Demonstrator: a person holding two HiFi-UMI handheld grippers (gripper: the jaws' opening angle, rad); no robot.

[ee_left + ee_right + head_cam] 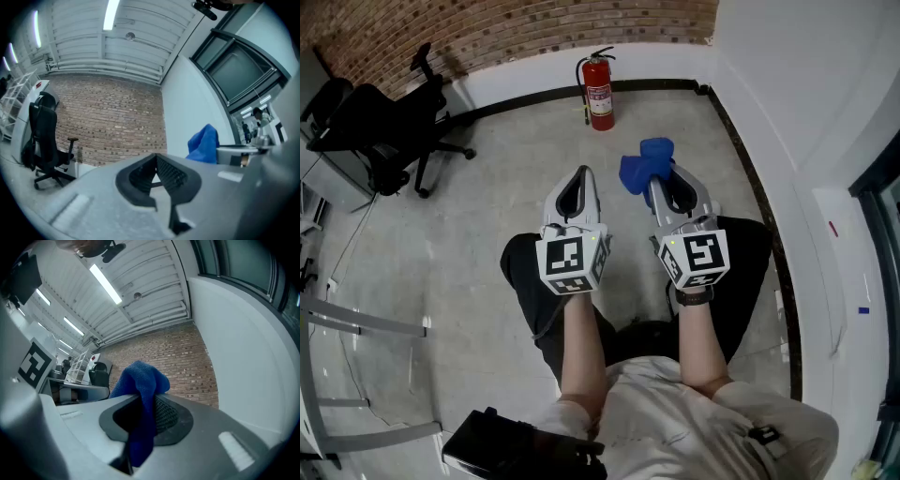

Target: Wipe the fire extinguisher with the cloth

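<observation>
Cloth (643, 167) of deep blue, soft and nubbly, is pinched in the right claw (661, 185). The right gripper view shows one fold clamped between the jaws, with a rumpled bunch standing up past their tips and a strip running back down the slot. In the head view the bunch hides the tips of that claw.

The left claw (580, 174) is pressed together with nothing in it: its ribbed pads meet at the tip in the left gripper view. It is held beside the right claw at about the same height, both above the person's lap, with a black-and-white marker cube (572, 262) at the back of each.

The fire extinguisher (599, 92) stands upright on the grey floor (487, 206), at the foot of the brick wall (506, 23), close against its white base. It is a red cylinder with a pale label on its side, a black handle at the top and a thin black hose hanging down its left side. It is well apart from both claws, ahead of them. A black office chair (389, 131) stands to the left, near the same wall.
</observation>
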